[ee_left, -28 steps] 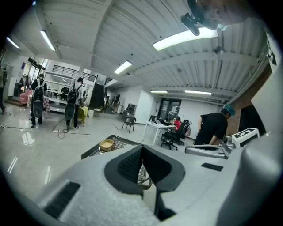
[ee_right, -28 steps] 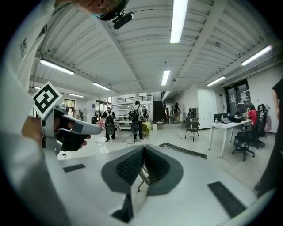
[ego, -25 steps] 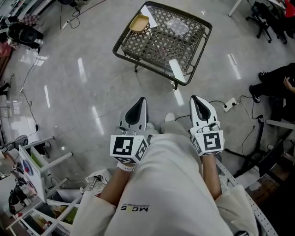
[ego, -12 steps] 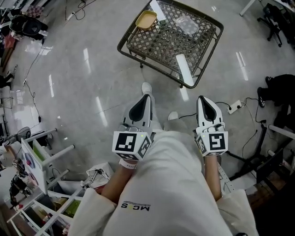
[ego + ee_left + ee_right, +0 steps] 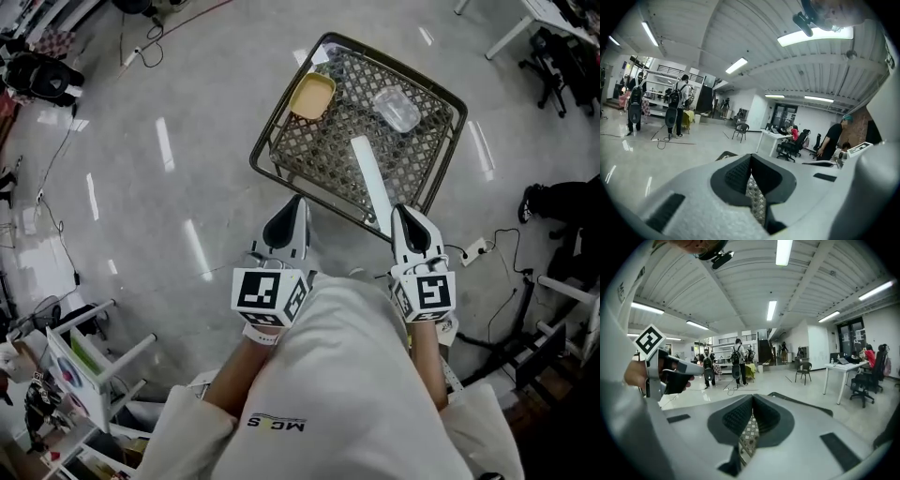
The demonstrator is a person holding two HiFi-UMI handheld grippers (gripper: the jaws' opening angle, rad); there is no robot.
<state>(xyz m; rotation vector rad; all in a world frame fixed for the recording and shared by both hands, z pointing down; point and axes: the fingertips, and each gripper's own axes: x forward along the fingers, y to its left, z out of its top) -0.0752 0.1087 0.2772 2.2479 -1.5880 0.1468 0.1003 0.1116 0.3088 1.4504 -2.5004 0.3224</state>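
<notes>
Left gripper [image 5: 294,201], right gripper [image 5: 402,210]: ribbed dark pads pressed together, nothing between. Both at near edge of black wire-mesh table [image 5: 285,103]. On mesh: square yellow tray [image 5: 312,96], clear tub [image 5: 397,109], flat white strip [image 5: 368,178].

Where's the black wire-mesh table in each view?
Head view: black wire-mesh table upper centre.
Left gripper view: its mesh low centre, behind the jaws.
Right gripper view: mesh low centre, rim running right.
Shared landmark: white desk with office chairs.
</notes>
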